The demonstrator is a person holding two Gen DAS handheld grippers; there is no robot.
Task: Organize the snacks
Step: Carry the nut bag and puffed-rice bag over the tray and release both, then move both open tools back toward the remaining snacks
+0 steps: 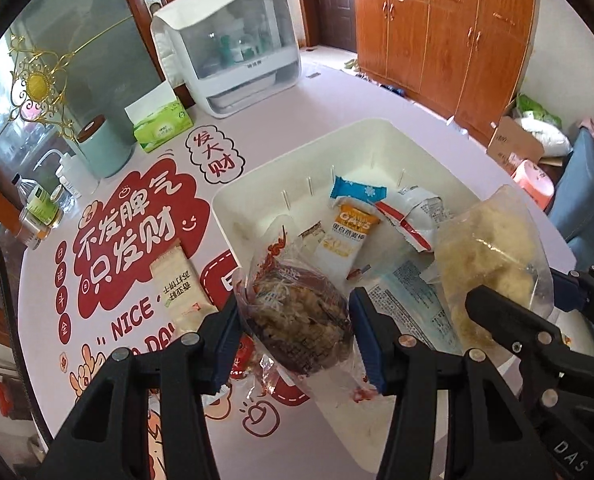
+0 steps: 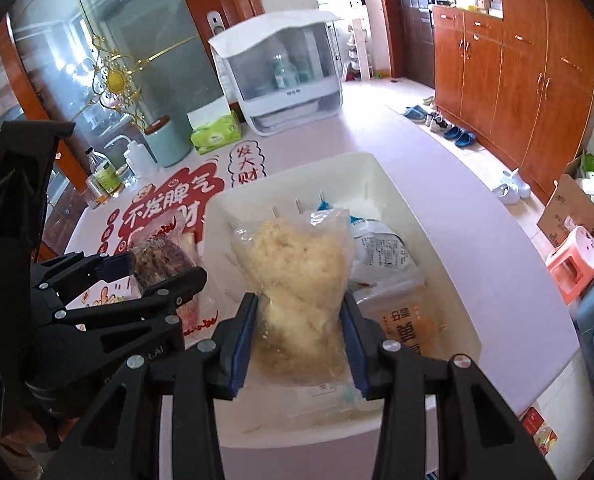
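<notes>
Risk: both bags are slick, crinkly film; a squeeze could crush the crumbly contents or let them slip; white rigid plastic bin [image 1: 437, 140] at 12 o'clock on the glossy worktop [image 2: 477, 220]; right tool [image 2: 299, 344] clamps the pale lumpy snack bag [image 2: 297, 272] over the bin; left tool [image 1: 295, 340] clamps the dark snack bag [image 1: 297, 316] at its 9 o'clock rim; flat cream packet [image 1: 181, 284] lies outside.

A dark brown snack bag [image 1: 297, 312] is hanging over the white bin's [image 1: 233, 216] 7 o'clock rim. A pale yellow snack bag [image 2: 301, 292] is tilting above the packets [image 1: 349, 232] lying inside.
</notes>
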